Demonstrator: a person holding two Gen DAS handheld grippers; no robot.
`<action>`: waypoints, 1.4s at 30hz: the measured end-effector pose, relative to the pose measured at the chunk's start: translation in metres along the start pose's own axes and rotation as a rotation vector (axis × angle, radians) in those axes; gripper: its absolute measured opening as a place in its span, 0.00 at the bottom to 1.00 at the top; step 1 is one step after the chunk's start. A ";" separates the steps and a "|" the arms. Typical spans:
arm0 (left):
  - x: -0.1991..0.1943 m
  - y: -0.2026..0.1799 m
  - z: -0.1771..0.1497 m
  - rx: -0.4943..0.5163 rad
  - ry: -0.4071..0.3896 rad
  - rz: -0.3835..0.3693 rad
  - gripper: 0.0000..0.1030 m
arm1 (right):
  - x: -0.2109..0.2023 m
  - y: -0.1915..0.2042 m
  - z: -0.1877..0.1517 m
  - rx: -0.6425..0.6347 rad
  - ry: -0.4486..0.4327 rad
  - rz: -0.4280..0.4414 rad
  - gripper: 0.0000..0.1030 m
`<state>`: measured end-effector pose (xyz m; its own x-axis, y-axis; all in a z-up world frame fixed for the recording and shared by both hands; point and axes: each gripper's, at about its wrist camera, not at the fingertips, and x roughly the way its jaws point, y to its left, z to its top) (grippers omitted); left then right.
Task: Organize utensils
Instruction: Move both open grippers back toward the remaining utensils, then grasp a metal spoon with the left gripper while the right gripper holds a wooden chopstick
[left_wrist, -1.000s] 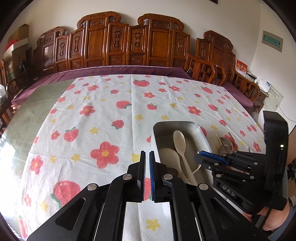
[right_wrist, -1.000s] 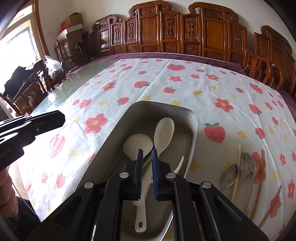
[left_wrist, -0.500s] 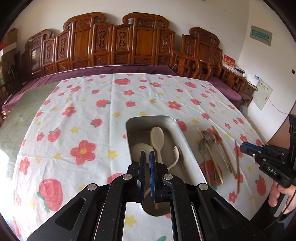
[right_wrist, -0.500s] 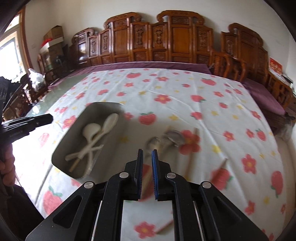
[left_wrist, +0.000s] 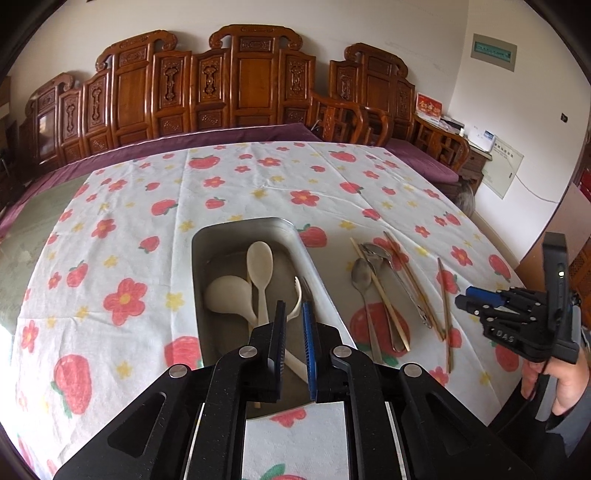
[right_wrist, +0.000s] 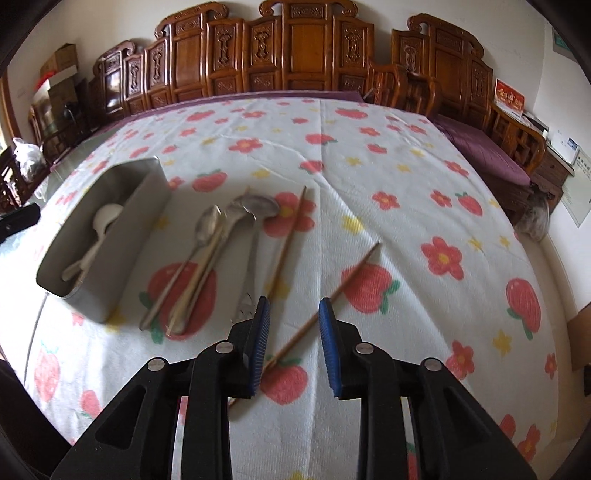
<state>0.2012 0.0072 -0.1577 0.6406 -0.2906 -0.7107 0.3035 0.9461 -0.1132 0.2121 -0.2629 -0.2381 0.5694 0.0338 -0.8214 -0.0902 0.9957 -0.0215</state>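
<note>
Right hand-held gripper (right_wrist: 294, 314) open, straddling chopstick (right_wrist: 325, 304).

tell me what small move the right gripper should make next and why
Probably lower the right gripper and close on the lone chopstick. Its jaws are open and empty with that stick running between them, while the metal tray holds only pale spoons and the metal cutlery still lies on the tablecloth.
</note>
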 end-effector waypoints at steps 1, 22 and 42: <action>0.000 -0.002 -0.001 0.002 0.000 -0.002 0.08 | 0.003 -0.001 -0.002 0.005 0.009 -0.008 0.29; 0.000 -0.021 -0.006 0.023 -0.004 -0.003 0.08 | 0.028 -0.011 -0.013 0.009 0.103 -0.073 0.11; 0.019 -0.084 0.003 0.068 0.051 0.002 0.22 | 0.019 -0.058 0.006 0.047 -0.053 0.073 0.06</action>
<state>0.1907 -0.0780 -0.1595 0.6048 -0.2792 -0.7458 0.3502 0.9344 -0.0658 0.2329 -0.3197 -0.2488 0.6049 0.1096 -0.7887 -0.0953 0.9933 0.0650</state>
